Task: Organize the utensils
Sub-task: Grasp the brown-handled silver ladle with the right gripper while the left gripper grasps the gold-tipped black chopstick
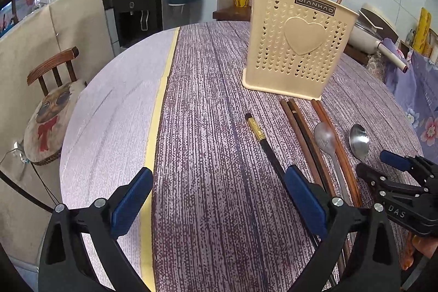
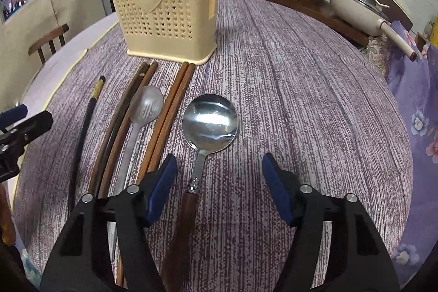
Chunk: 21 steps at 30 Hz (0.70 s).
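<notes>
Right wrist view first: your right gripper hangs low over the round table with the purple-and-white streaked cloth, jaws standing partly apart and gripping nothing. The wooden handle of the shiny round-bowled steel spoon runs up between the two blue pads, but neither pad touches it, so it's just lying on the cloth. The left pad sits just above the near end of the pair of reddish-brown wooden chopsticks.

Utensils are lined up side by side, all pointing toward the cream perforated plastic utensil holder with the raised heart, which stands upright at the far side of the row. From left to right you've got the black chopstick with the gold band, a pair of dark brown chopsticks, a dull grey metal spoon, the reddish pair, then the shiny spoon. The grey spoon's bowl lies between the two chopstick pairs. I can't see into the holder from either camera.

Left wrist view: your left gripper is spread wide and empty, over bare cloth to the left of the row. Its right pad is just beside the black chopstick's shaft; can't tell if it's touching. A yellow tape strip runs across the table under the left pad. Your right gripper pokes in at the right edge, near the shiny spoon.

Off the table there's a wooden chair with a printed cushion on the left.
</notes>
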Available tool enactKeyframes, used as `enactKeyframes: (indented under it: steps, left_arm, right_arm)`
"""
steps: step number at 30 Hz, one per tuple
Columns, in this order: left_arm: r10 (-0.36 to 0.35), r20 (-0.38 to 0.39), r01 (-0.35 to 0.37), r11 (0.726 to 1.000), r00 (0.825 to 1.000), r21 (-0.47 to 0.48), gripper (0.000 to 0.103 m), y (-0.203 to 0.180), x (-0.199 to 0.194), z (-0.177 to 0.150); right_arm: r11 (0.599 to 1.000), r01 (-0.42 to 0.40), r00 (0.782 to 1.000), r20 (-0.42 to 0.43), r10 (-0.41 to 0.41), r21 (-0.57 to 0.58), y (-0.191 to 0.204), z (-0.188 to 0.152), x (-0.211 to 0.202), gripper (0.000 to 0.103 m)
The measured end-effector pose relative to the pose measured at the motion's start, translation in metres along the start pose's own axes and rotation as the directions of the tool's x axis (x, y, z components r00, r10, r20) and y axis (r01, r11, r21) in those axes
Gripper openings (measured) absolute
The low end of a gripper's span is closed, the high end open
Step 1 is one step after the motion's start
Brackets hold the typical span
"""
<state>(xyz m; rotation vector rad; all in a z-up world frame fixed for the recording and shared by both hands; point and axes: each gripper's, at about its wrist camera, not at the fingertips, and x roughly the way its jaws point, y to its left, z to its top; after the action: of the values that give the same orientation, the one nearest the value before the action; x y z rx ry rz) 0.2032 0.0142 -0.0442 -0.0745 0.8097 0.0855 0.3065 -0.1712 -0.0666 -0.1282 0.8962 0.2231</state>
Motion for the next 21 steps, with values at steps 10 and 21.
enactKeyframes:
  steps: [10, 21]
  left_arm:
    - [-0.007, -0.026, 0.007, 1.000, 1.000, 0.005, 0.088, -0.005, 0.007, 0.005]
    - [-0.013, -0.105, 0.018, 0.999, 0.994, 0.049, 0.061, -0.029, 0.039, 0.027]
  right_arm:
    - [0.999, -0.018, 1.000, -0.016, 0.019, 0.038, 0.000, 0.020, 0.016, 0.056]
    - [0.998, -0.008, 1.000, -0.011, 0.009, 0.057, 0.000, 0.023, 0.017, 0.048]
